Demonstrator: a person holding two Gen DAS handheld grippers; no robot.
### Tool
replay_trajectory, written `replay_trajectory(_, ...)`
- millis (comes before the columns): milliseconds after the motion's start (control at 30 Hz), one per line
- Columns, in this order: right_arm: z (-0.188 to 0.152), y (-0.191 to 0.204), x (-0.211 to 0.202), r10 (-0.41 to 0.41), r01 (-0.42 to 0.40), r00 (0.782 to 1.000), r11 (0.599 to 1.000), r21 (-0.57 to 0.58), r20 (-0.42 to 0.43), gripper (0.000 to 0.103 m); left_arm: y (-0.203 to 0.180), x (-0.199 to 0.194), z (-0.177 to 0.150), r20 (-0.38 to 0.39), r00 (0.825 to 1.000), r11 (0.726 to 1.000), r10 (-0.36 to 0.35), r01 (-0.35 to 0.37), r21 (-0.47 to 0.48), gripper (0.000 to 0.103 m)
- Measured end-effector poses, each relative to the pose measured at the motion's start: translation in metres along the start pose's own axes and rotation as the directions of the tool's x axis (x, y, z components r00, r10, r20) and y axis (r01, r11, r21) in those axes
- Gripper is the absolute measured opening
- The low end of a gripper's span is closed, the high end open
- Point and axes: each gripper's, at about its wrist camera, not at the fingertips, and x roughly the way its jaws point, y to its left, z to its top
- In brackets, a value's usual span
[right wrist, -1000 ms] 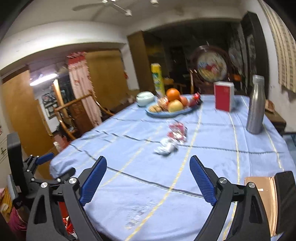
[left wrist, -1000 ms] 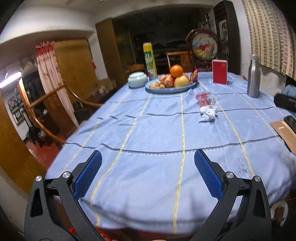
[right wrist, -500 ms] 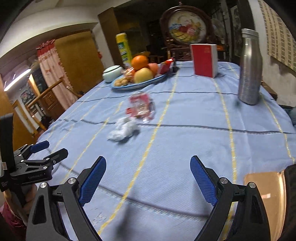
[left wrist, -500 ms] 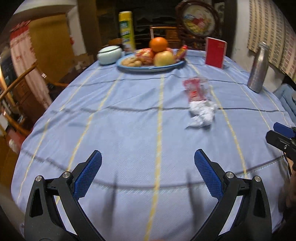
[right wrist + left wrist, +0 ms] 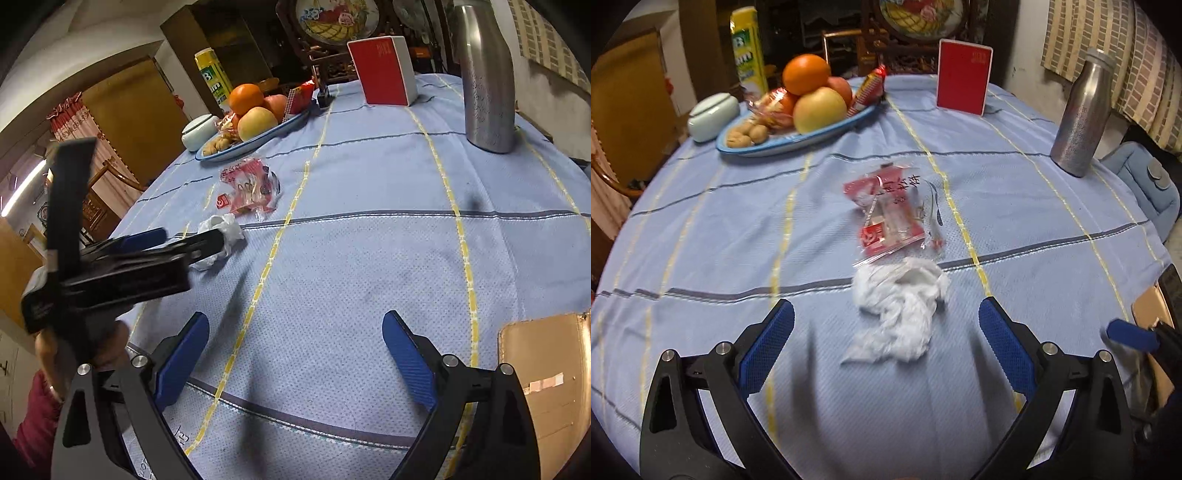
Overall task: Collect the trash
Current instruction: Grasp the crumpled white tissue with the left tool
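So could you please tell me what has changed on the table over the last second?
The left gripper has moved in over the blue tablecloth, jaws open, and now frames the crumpled white tissue. The right gripper advanced too, open over bare cloth. Nothing was grasped or released. The tissue, red snack wrapper, fruit plate and steel bottle stayed put.

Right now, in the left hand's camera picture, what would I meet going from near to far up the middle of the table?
Open left gripper → crumpled white tissue → red snack wrapper → blue fruit plate → orange at the top of the fruit pile.
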Motion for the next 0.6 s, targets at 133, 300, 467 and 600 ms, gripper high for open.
replay_trajectory(133,-0.001,-0.001,0.003,0.007,-0.007,1.0,1.0,0.011,-0.018,0.094,0.008,0.015,0.0,-0.032,0.999,1.0,-0.014,0.013,-0.024,0.097)
replay_trajectory(300,0.0,0.0,0.005,0.011,-0.011,1.0,1.0,0.009,-0.027,0.094,0.022,0.023,0.0,-0.053,0.999,0.996,0.009,-0.014,-0.094,0.096)
replay_trajectory(467,0.0,-0.003,0.006,0.015,-0.014,0.999,1.0,0.021,-0.031,0.094,0.022,0.009,0.0,0.018,1.0,0.997,-0.009,0.01,-0.076,0.066)
replay_trajectory(600,0.001,-0.006,0.007,0.026,-0.025,0.999,0.999,0.037,-0.034,0.094,0.024,0.002,-0.004,0.026,0.998,0.996,-0.064,0.066,-0.057,0.031)
